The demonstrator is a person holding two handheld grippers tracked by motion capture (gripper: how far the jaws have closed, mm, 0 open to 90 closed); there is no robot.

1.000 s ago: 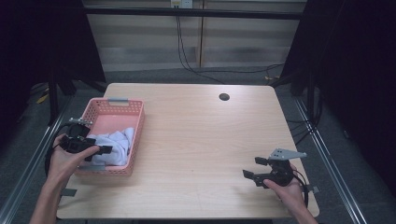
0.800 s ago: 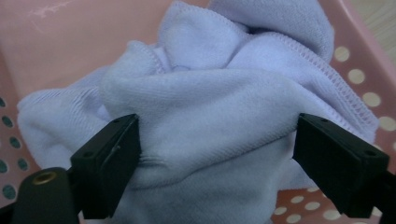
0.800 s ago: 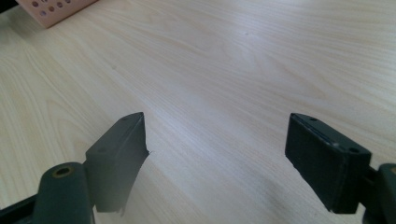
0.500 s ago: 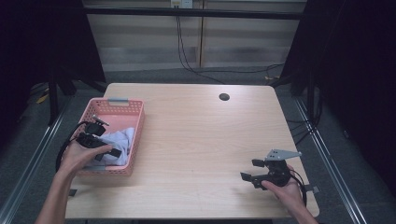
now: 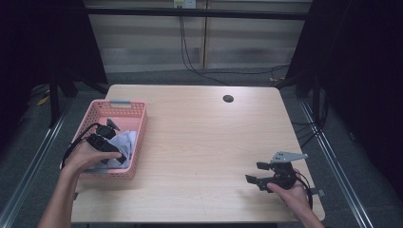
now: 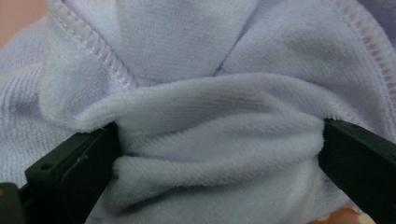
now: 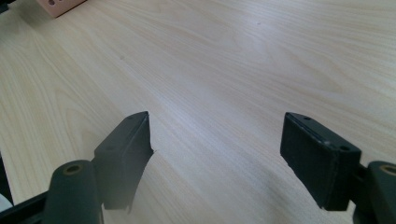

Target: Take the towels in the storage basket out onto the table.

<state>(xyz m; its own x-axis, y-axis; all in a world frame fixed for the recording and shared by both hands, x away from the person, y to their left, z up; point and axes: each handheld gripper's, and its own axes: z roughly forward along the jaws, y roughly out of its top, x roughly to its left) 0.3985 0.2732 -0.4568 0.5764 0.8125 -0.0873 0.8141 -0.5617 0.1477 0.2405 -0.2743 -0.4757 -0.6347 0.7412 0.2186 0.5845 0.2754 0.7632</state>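
My left tool (image 5: pixel 115 154) is down inside the pink basket (image 5: pixel 135 142) at the left edge of the counter (image 5: pixel 204 142), with the pale lilac cloth (image 6: pixel 205 93) bunched between its jaws. In the left gripper view the jaws stand wide, one on either side of a thick fold, each against the fabric at its inner face; whether they are truly pinching it or only bracketing it I cannot tell.

The cloth is a soft, fleecy thing, almost white with a faint violet cast, its nap showing fine ribbing. It is crumpled into rounded folds, and a stitched, overlocked hem (image 6: pixel 100 53) runs diagonally across the upper left, with another seam at the upper right. A sliver of pink basket peeks out at the top left corner behind it. From the high view the cloth (image 5: pixel 124 142) lies heaped in the near half of the basket, right under my left hand (image 5: pixel 85 156).

My right tool (image 5: pixel 260 173) sits low over the near right part of the counter, well apart from the basket. Its jaws gape wide with nothing between them, having just eased inward a touch.
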